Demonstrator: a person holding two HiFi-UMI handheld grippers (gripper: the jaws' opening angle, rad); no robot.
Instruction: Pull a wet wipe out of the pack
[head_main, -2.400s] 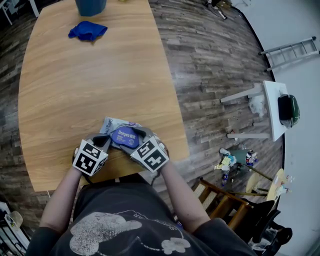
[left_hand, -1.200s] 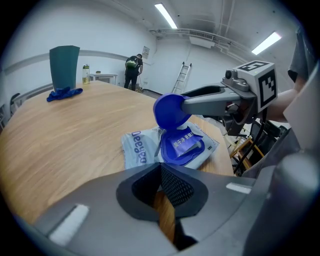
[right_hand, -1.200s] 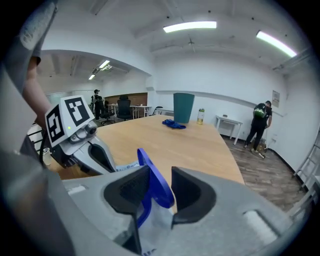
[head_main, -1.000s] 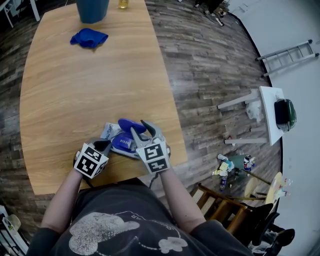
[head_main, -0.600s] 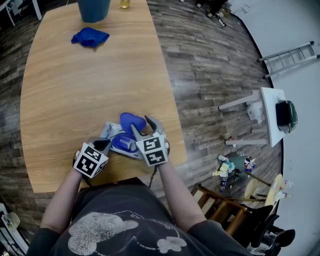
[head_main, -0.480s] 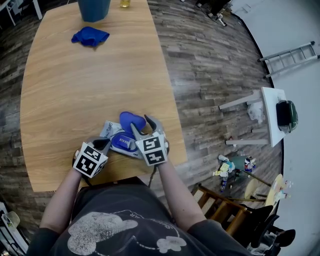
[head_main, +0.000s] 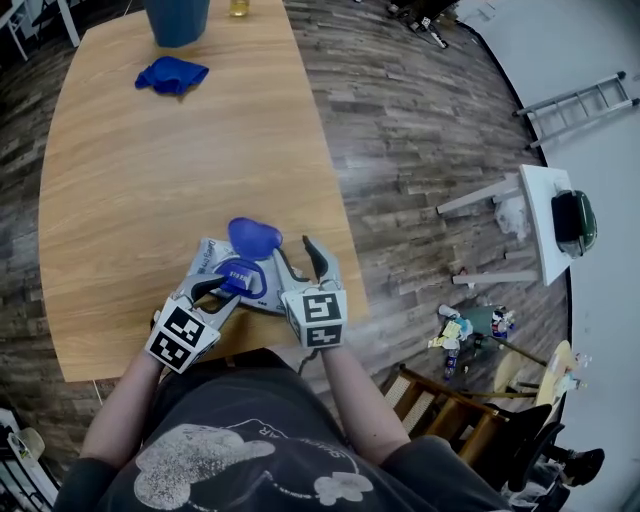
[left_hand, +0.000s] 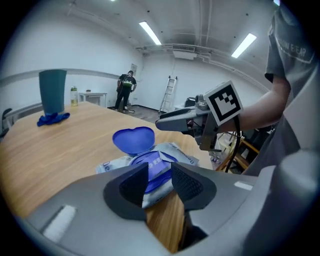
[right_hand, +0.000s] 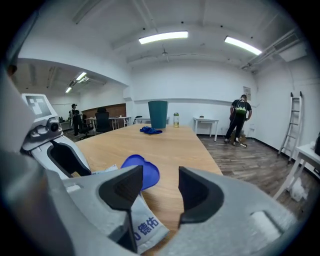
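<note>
The wipe pack lies on the surface close to its near edge, just ahead of both hand-held grippers. The left hand-held gripper has just been opening its jaws, and the pack's near end lies in line between them. The right hand-held gripper stands just right of it, jaws apart over bare surface, with the pack beneath its left jaw. The pack's lid stands raised on its far side. Far ahead, at the surface's far end, a cloth lies before a bin, and a bottle stands right of the bin.
</note>
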